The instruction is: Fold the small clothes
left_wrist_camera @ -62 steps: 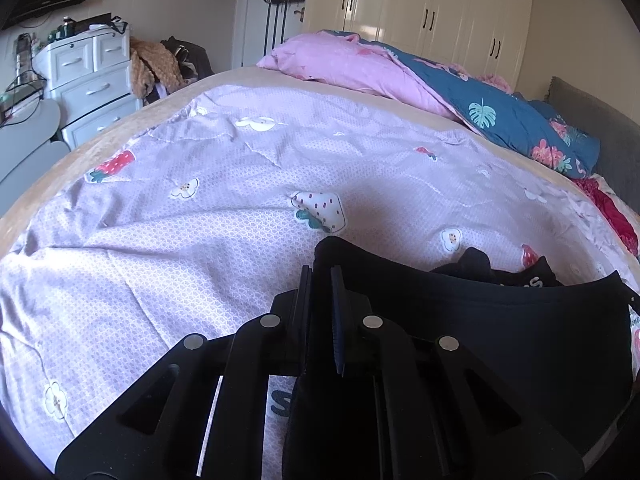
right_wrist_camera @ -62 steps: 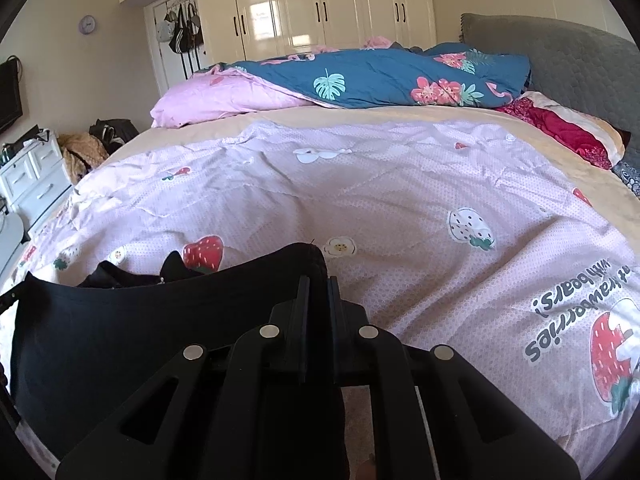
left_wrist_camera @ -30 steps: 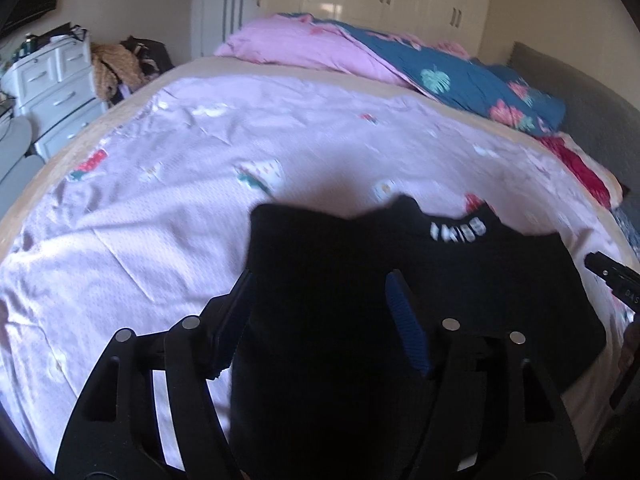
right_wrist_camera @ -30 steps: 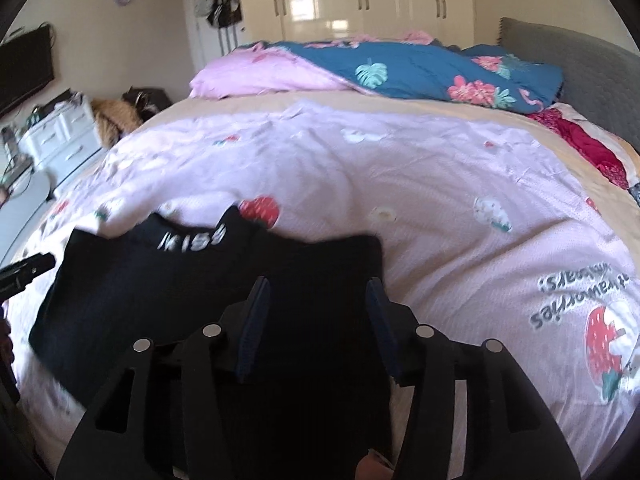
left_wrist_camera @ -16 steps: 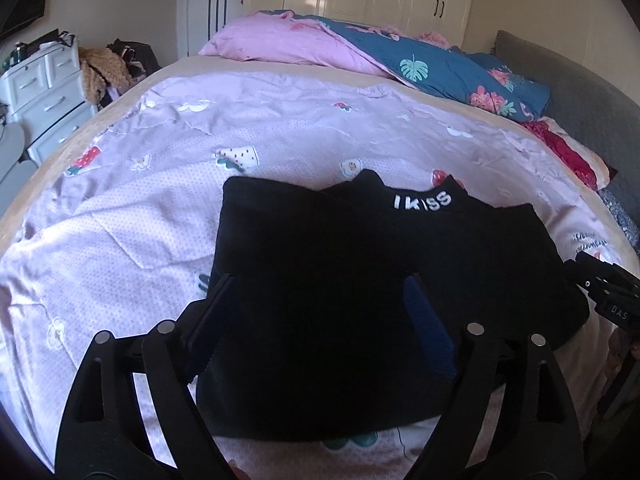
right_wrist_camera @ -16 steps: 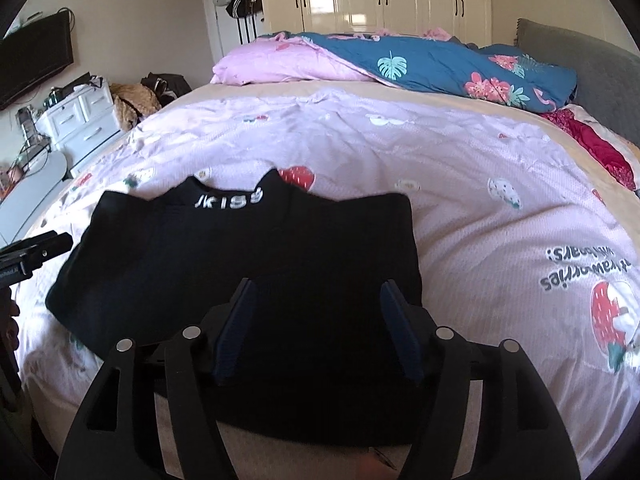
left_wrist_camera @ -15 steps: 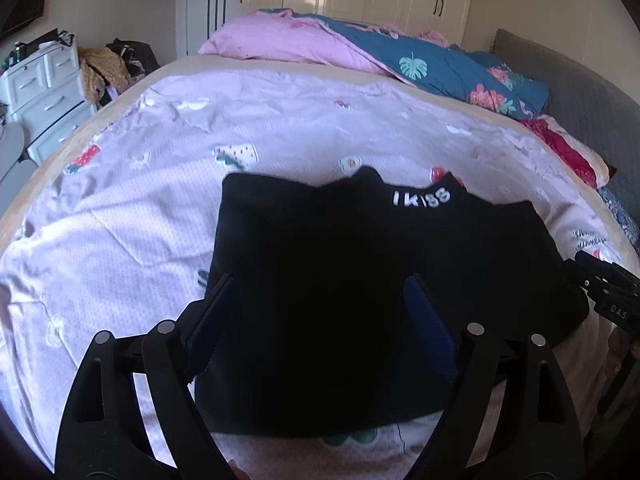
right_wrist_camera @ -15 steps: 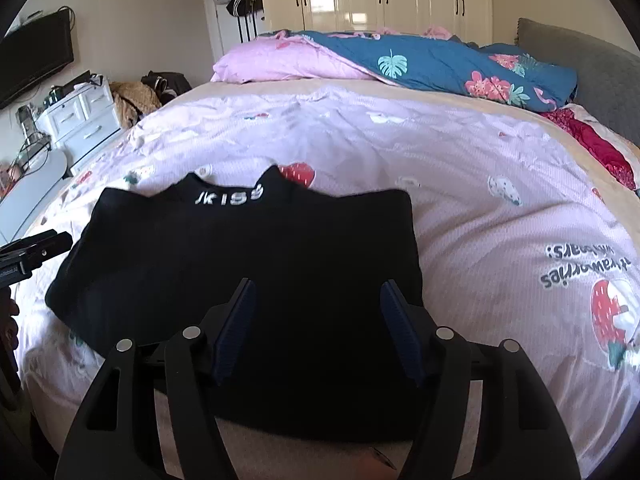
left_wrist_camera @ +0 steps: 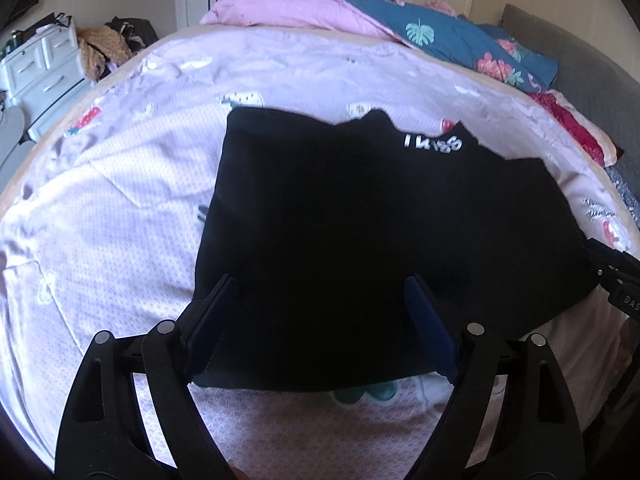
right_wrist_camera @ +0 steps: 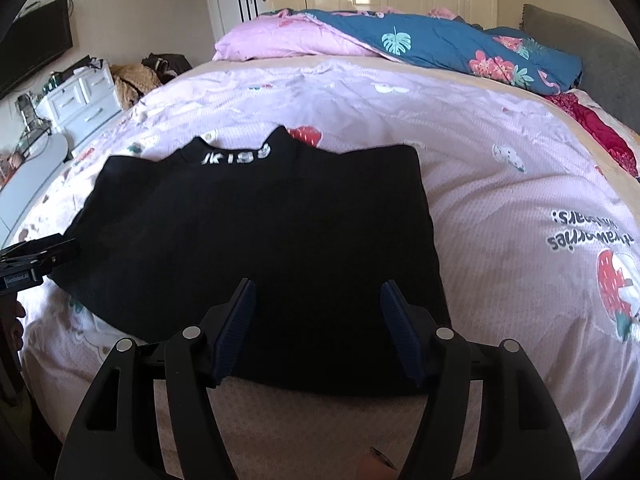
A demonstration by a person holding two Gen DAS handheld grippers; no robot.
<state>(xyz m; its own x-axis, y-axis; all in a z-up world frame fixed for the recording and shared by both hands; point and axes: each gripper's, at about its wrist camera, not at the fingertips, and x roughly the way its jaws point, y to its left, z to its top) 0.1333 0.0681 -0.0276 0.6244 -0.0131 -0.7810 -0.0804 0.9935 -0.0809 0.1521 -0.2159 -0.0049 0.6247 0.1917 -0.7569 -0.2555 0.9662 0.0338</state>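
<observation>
We hover over the wide bed spread with a pale lilac strawberry-print quilt (right_wrist_camera: 500, 184), where the black knit top with white collar lettering (right_wrist_camera: 256, 232) lies flat near its near edge. Our left gripper (left_wrist_camera: 320, 308) spreads wide above the top's near hem, nothing between its pads. Our right gripper (right_wrist_camera: 318, 312) likewise gapes, empty.

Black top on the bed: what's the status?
Left gripper and right gripper open, empty. Black top flat on pink bedspread, unfolded. Nothing in the way.
</observation>
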